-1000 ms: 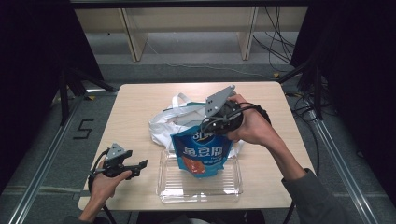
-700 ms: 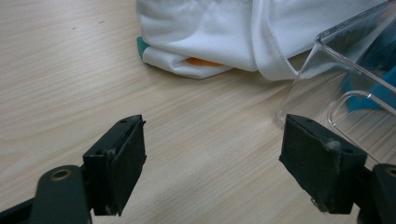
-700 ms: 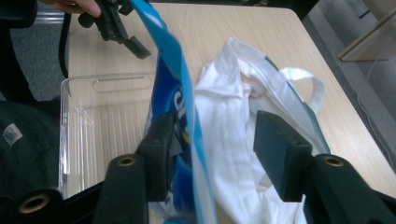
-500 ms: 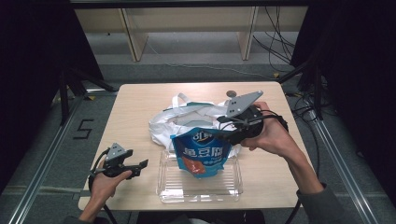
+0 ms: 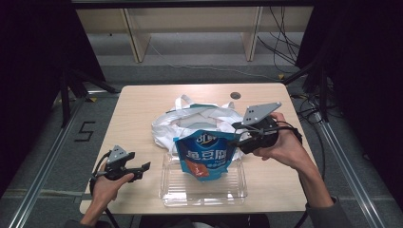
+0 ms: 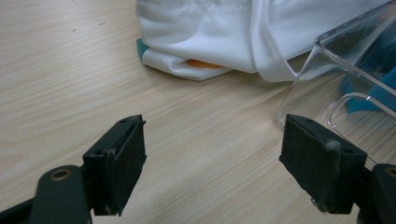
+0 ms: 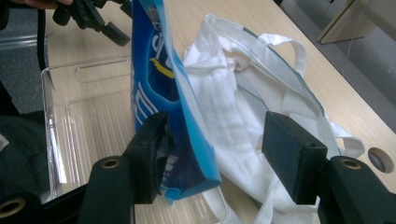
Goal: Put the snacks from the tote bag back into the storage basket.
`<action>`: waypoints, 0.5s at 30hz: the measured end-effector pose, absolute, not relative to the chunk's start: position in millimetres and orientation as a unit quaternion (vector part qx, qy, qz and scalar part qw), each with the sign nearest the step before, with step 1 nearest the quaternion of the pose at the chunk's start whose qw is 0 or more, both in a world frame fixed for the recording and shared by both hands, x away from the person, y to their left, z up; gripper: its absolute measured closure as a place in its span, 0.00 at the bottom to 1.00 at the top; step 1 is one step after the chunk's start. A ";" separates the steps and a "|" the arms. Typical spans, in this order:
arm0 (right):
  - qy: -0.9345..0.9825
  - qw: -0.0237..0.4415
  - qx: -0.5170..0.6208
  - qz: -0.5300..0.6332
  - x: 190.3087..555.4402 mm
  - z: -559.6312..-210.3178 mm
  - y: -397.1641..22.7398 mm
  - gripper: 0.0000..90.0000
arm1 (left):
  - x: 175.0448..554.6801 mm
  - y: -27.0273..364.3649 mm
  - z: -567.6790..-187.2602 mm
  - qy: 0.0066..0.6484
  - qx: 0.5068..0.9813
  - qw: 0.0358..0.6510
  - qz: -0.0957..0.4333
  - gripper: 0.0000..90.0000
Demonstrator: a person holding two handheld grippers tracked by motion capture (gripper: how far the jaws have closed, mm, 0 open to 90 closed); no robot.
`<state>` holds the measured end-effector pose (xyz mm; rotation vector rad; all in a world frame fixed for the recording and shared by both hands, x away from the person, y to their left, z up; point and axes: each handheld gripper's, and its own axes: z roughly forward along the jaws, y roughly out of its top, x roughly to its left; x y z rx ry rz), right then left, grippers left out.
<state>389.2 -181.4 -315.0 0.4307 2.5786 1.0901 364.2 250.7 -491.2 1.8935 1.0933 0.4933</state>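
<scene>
**Releasing the pouch over the tray**

High view: right gripper (image 5: 236, 134) has swung back off the blue snack pouch (image 5: 205, 154), now propped in the clear tray (image 5: 204, 192) against the white tote bag (image 5: 190, 118); white Chinese lettering, unreadable. Floor mark "5" (image 5: 84, 131).

Left gripper view: left gripper (image 6: 212, 158) wide open, empty.

Right gripper view: jaws apart, pouch corner between, unclamped.

Bright even overhead light, dark surroundings, soft shadows, slightly blurry
</scene>
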 end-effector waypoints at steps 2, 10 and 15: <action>0.896 0.155 0.158 0.385 388.7 -318.1 -186.0 0.47 | 364.0 250.3 -491.3 0.441 0.761 0.433 0.198 0.24; 0.888 0.152 0.173 0.398 386.8 -329.4 -200.4 0.46 | 364.3 250.4 -491.7 0.439 0.761 0.434 0.198 0.24; 0.884 0.151 0.190 0.400 384.7 -335.1 -205.7 0.46 | 364.7 250.0 -491.5 0.440 0.761 0.435 0.198 0.24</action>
